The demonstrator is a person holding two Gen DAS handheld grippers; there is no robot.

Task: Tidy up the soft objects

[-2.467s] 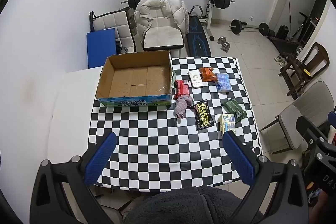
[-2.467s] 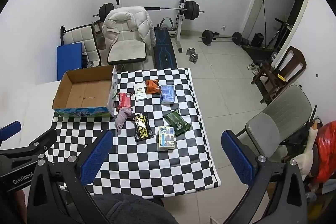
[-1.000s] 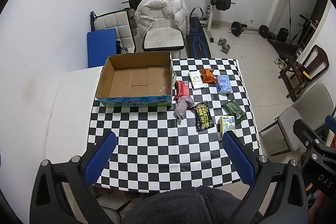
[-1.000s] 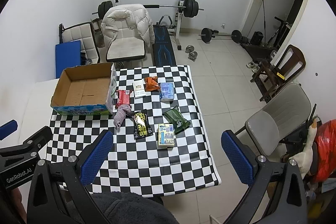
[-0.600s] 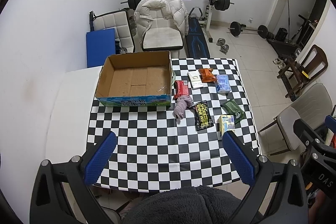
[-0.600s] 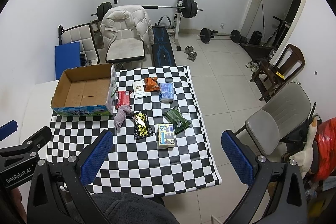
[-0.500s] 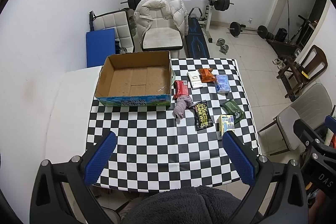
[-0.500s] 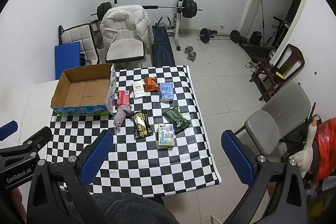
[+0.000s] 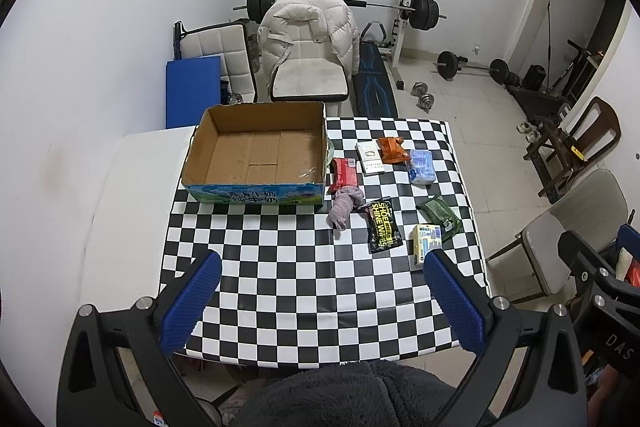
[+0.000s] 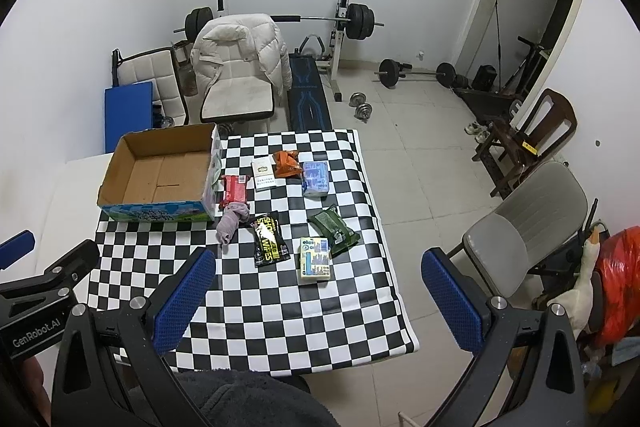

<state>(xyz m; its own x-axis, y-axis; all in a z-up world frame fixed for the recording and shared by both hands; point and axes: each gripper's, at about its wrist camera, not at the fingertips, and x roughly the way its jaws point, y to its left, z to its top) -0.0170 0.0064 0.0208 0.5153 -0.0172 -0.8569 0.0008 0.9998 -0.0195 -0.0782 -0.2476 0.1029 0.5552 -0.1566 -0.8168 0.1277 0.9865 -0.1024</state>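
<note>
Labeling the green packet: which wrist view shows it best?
Right wrist: the green packet lies fully visible, clear of the gripper. Left wrist shows it too, but smaller, nearer the table's right edge, close above the left gripper's blue pad.

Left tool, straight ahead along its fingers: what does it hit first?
Likely the checkered tablecloth. The left tool is open, high above it, and its line lands on bare checks short of the grey sock and cardboard box. Depth is uncertain.

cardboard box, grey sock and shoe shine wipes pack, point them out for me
cardboard box [image 9: 256, 157]: left wrist view, on its bare inside floor.
grey sock [image 9: 344, 205]: left wrist view, middle of the bunched fabric.
shoe shine wipes pack [image 10: 269, 238]: right wrist view, on the yellow lettering.
</note>
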